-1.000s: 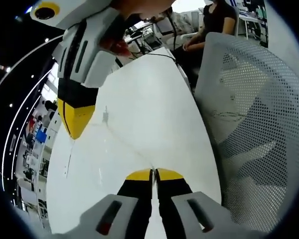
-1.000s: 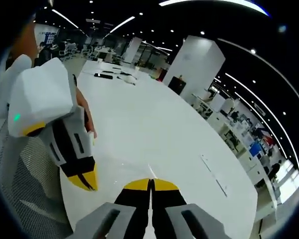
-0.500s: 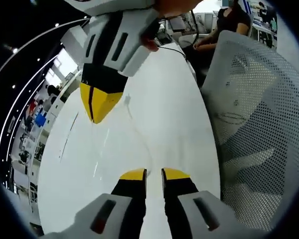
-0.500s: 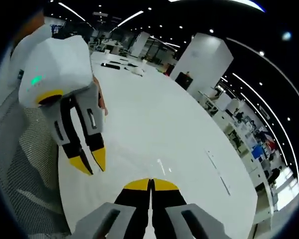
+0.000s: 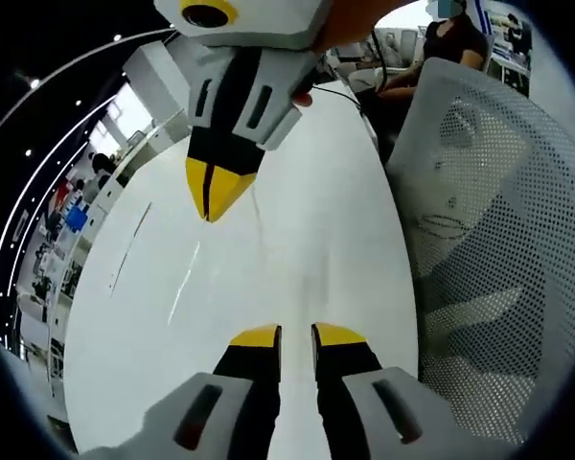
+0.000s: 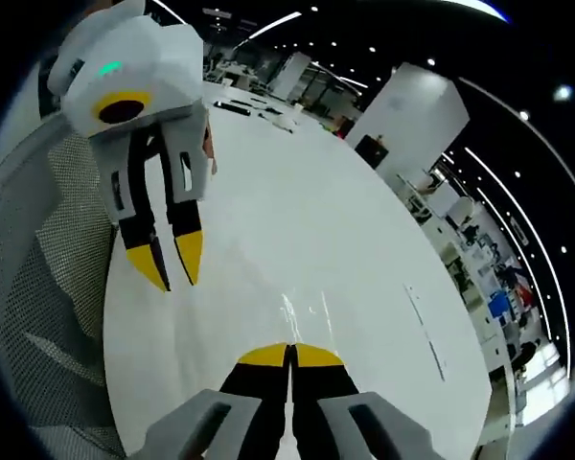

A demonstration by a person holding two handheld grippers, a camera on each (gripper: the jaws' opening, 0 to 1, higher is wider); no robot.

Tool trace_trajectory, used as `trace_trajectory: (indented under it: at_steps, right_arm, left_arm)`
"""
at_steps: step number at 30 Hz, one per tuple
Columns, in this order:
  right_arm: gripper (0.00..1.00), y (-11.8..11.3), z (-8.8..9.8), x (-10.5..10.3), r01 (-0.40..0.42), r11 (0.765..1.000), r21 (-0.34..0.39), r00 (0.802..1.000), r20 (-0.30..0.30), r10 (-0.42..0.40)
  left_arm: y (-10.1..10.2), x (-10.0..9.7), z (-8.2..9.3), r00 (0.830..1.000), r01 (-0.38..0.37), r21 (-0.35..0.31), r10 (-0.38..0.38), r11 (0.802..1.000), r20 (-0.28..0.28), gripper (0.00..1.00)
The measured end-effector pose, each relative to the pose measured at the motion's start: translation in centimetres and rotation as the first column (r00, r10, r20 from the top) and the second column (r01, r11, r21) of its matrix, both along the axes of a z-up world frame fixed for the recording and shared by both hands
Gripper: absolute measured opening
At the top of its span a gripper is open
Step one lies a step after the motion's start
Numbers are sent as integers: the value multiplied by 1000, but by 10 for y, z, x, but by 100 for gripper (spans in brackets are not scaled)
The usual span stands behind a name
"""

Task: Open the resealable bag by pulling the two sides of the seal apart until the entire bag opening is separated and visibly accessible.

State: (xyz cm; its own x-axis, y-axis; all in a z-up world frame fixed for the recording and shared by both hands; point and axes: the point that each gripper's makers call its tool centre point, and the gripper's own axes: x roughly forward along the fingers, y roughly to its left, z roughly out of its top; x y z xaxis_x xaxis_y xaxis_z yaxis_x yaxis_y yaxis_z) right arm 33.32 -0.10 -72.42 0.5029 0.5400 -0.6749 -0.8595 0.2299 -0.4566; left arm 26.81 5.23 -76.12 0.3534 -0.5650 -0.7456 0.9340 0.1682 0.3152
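Faintly, clear resealable bag (image 6: 289,312) visible as glossy streaks just above right gripper (image 6: 289,347), jaws closed, grip on film indeterminate, left gripper (image 5: 296,329) jaws slightly parted, nothing between, white table (image 5: 316,220) beneath, mesh chair (image 5: 489,240) beside.

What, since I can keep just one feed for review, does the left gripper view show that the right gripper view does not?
Left gripper view: the left gripper with its jaws slightly apart, the right gripper reaching in from above with tips together, and a seated person beyond the table. Right gripper view: a white pillar, ceiling light strips, and dark items at the table's far end. Both: the white table, the mesh chair beside it, and open office space behind.
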Motion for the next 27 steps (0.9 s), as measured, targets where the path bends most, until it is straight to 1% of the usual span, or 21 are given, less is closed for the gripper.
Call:
trace_trajectory:
  at_steps: [4, 7, 11, 17, 18, 23, 24, 25, 27]
  right_arm:
    - [0, 2, -6, -2, -24, 1000, 1, 1000, -15, 24]
    - [0, 1, -13, -1, -49, 998, -26, 999, -14, 49]
    - [0, 1, -14, 2, -61, 998, -31, 998, -8, 61]
    - [0, 7, -18, 7, -82, 996, -36, 996, -25, 81]
    - [0, 7, -20, 10, -75, 996, -40, 997, -37, 74]
    - [0, 7, -22, 18, -68, 997, -34, 997, -40, 67]
    - [0, 6, -24, 18, -64, 997, -40, 997, -47, 62]
    - [0, 3, -28, 19, -54, 997, -49, 996, -67, 51]
    - [0, 1, -33, 18, -58, 997, -55, 995, -82, 54]
  left_arm:
    - [9, 0, -1, 1000, -20, 4, 20, 1000, -5, 10]
    - [16, -1, -2, 999, -41, 3, 41, 999, -14, 9]
    - [24, -1, -3, 998, -68, 1, 68, 998, -19, 9]
    - [31, 0, -4, 995, -99, 8, 99, 995, -26, 8]
    - [33, 1, -4, 994, -107, 8, 108, 994, -28, 8]
    - [36, 3, -3, 993, -118, 16, 118, 993, -28, 8]
    - [36, 4, -4, 992, -122, 17, 122, 992, -31, 8]
    - [37, 4, -4, 992, -125, 17, 125, 992, -33, 8]
    - [37, 5, -4, 991, -129, 19, 129, 991, -35, 8]
